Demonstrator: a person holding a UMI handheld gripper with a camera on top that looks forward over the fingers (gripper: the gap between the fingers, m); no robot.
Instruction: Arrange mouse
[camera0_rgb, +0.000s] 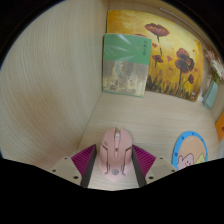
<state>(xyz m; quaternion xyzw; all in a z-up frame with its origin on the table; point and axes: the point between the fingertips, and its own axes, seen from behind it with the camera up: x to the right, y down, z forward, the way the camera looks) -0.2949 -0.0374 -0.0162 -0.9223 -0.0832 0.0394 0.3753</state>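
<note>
Pink mouse (113, 152) clamped between both pads of the hand-held gripper (113, 166), above a light desk (60, 100), flower painting (165, 55) beyond

I can't read any text from here. The green book (125, 65) propped well beyond the fingers has dark marks near its upper corner, too small to make out. The round card (189, 155) just ahead to the right shows only a cartoon figure.
</note>
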